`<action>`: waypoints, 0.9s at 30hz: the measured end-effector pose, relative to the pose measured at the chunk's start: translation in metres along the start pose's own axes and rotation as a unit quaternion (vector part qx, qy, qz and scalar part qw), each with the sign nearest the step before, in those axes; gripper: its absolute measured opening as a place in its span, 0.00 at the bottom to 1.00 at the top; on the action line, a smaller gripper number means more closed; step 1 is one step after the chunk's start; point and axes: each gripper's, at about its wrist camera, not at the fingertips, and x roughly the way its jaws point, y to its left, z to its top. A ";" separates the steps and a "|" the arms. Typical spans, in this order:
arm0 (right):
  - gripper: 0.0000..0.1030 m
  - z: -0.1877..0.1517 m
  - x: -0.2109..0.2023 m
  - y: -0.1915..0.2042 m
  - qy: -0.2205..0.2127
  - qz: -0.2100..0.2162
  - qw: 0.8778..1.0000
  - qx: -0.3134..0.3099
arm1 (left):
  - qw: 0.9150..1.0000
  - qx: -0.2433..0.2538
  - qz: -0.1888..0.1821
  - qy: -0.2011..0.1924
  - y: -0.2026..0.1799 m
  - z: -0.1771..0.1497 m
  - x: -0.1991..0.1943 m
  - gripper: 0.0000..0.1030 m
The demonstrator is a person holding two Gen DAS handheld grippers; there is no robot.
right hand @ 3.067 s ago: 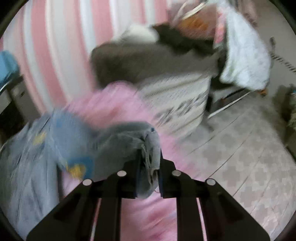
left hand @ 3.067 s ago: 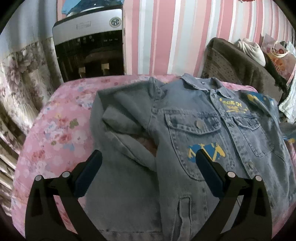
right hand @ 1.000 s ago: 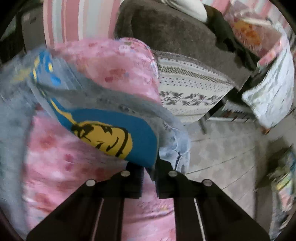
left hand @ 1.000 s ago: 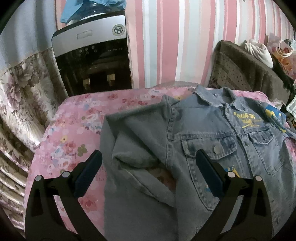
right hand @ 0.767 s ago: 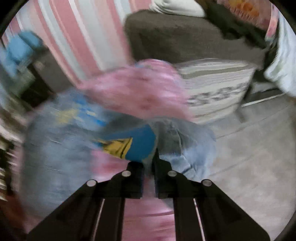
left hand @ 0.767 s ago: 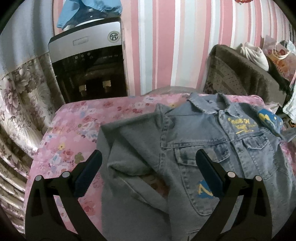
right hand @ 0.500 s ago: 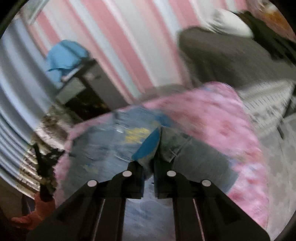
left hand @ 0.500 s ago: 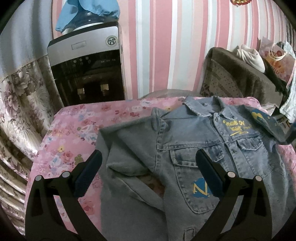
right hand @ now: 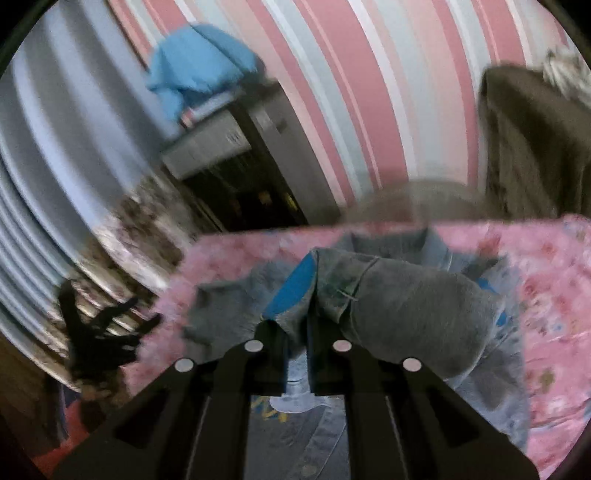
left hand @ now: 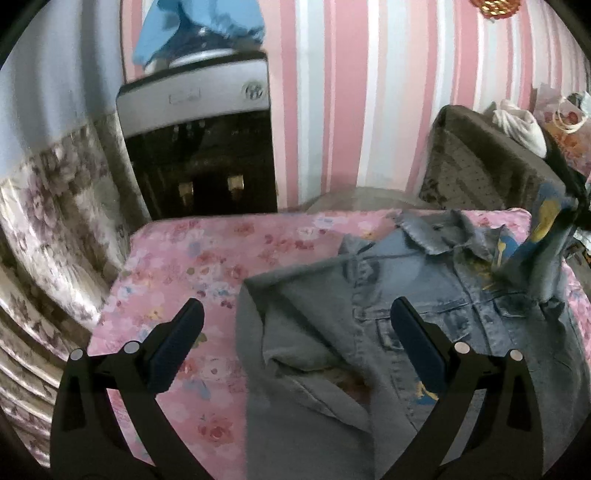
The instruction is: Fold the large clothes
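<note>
the faded blue denim jacket (left hand: 424,295) lies front-up on the pink floral bedcover (left hand: 207,258), collar toward the pink and white striped wall (left hand: 332,92) and its buttoned chest pockets showing. taking the jacket as the landmark: the near-side sleeve is folded in over its body as a grey-looking flap, with a small gap of pink cover showing in the crease.

the left gripper (left hand: 295,343) hangs above the jacket's folded sleeve with its jaws released and wide, nothing between the blue pads (left hand: 177,347); one finger sits over the bare bedcover beside the jacket, the other over the chest pocket.

the right gripper (right hand: 297,354) is clenched on the jacket's far sleeve (right hand: 406,306), the cloth pinched between the two black fingers and bunched up just ahead of them (a blue and yellow printed patch shows on the lifted cloth). in the left wrist view that sleeve (left hand: 546,236) stands raised off the bed at the jacket's far edge, held above the chest rather than lying flat.

beyond the jacket's collar, against the wall, stands a silver and black water dispenser (left hand: 199,147) with a light blue cloth (left hand: 199,22) draped on top. a floral curtain (left hand: 48,221) hangs off to the side of the folded sleeve, and a brown upholstered chair (left hand: 480,158) piled with bags and cloth stands past the raised sleeve. the right wrist view is blurred, and the left gripper shows in it as a dark shape at the bed's edge.
</note>
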 end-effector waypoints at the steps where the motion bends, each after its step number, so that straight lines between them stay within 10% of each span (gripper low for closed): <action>1: 0.10 -0.006 0.020 -0.007 0.017 0.001 1.000 0.011 | 1.000 -0.002 0.001 0.007 0.001 -0.001 0.006 0.97; 6: 0.18 -0.034 0.068 -0.032 0.052 0.013 0.998 0.039 | 0.999 0.000 0.009 0.037 0.003 -0.011 0.033 0.97; 27: 0.37 -0.024 0.043 -0.044 0.060 -0.001 0.998 0.016 | 0.996 0.033 0.041 0.067 -0.034 -0.013 0.069 0.97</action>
